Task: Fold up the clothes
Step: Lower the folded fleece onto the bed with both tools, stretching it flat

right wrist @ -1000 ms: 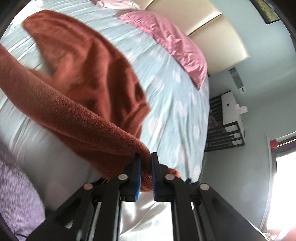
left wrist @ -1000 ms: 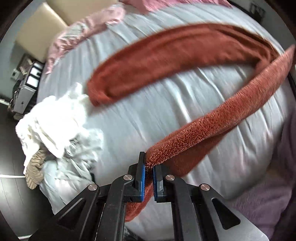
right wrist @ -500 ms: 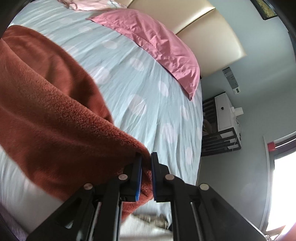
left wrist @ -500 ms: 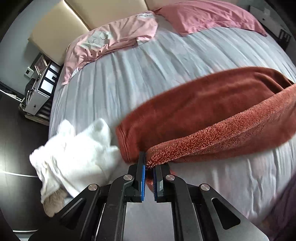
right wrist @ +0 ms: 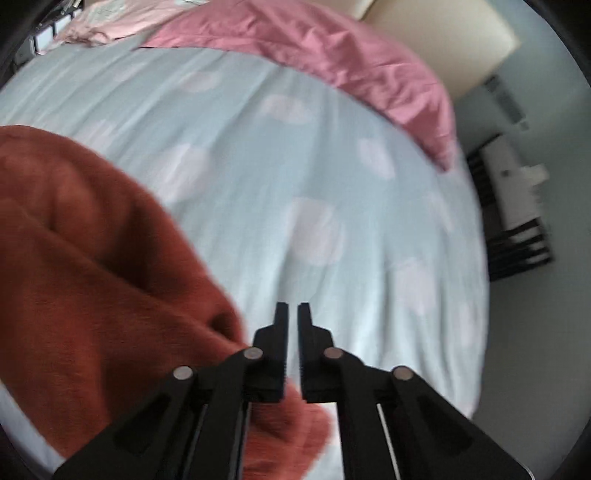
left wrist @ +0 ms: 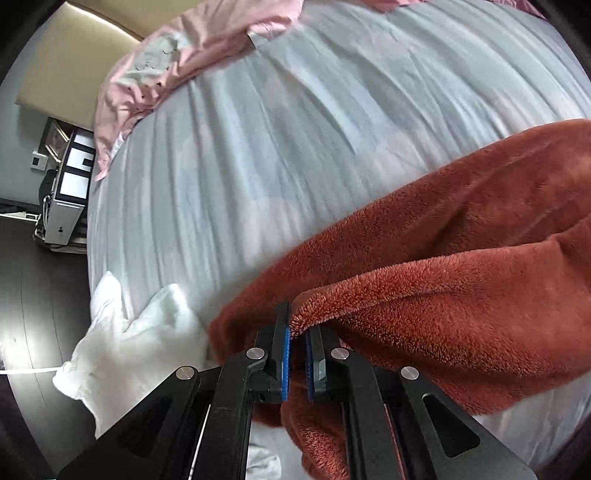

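Note:
A rust-red fleece garment [left wrist: 443, 295] lies bunched on the bed, across the lower right of the left wrist view. My left gripper [left wrist: 297, 325] is shut on a fuzzy edge of it, held just above the rest of the cloth. In the right wrist view, which is blurred, the same fleece [right wrist: 92, 277] fills the lower left and runs under the gripper body. My right gripper [right wrist: 292, 310] has its fingers nearly together. Only a thin slit shows between the tips, with bedsheet behind and no cloth in it.
A pale blue bedsheet [left wrist: 277, 147] with white cloud shapes [right wrist: 314, 229] covers the bed. White clothes [left wrist: 122, 339] are heaped at its left edge. Pink pillows [right wrist: 332, 48] lie at the head, below a beige headboard [right wrist: 443, 33]. A bedside shelf [left wrist: 70, 192] stands left, a dark rack [right wrist: 517, 221] right.
Both grippers swung forward over the bed, carrying the fleece edge onto the rest of the garment. The right gripper no longer has cloth between its tips; the left still holds its edge.

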The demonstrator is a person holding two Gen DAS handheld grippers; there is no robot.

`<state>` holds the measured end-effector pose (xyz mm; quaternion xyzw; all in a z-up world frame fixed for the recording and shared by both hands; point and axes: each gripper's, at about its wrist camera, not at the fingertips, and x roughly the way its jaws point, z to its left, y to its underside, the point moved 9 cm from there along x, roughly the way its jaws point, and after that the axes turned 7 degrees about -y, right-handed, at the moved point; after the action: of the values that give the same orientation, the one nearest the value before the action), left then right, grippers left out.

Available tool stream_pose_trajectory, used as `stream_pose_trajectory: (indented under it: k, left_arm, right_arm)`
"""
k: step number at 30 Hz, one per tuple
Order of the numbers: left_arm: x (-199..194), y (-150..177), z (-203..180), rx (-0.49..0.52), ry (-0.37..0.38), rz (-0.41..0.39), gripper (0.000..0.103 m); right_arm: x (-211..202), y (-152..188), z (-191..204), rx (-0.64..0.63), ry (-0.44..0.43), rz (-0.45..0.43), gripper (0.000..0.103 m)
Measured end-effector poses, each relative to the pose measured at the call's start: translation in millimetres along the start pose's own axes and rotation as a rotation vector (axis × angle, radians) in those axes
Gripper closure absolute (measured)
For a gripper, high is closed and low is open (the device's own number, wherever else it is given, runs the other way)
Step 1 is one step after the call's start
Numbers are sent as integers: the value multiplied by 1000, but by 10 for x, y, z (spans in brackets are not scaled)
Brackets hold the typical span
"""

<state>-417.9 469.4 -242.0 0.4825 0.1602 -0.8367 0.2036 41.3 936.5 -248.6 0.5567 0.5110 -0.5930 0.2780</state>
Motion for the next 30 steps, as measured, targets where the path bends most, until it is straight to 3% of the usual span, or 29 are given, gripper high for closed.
stream_pose_trajectory:
  k: [4, 5, 8, 10, 12, 14, 19, 25, 30]
  left_arm:
    - [103, 32, -24, -8, 2, 8, 96]
    - [102, 46, -21, -13, 3, 6, 96]
    - [53, 118, 0, -43, 0, -4, 96]
    - [-8, 187, 17, -52, -9, -9, 96]
    - [-79, 256, 47, -63, -17, -15, 96]
    - [-157, 319, 97, -79, -22, -22, 96]
    - [-357, 431, 246, -117, -54, -57, 96]
    - [-542, 353, 420, -164, -86, -101, 96]
    - [-415, 144, 380, -138, -127, -86, 96]
  right_arm:
    - [-57, 29, 143, -13, -117, -14, 65]
    - [-70, 48, 193, -20, -147, -12, 63]
    - [10, 130, 272, -44, -131, 27, 60]
    - [73, 195, 310, -53, -111, 58, 67]
    - [95, 274, 370, -80, -72, 77, 89]
    - [18, 315, 430, -123, -15, 64, 96]
    - [-367, 289, 344, -111, 70, -29, 99]
    - [-830, 32, 113, -8, 128, -133, 99]
    - [-592, -244, -6, 25, 184, -128, 99]
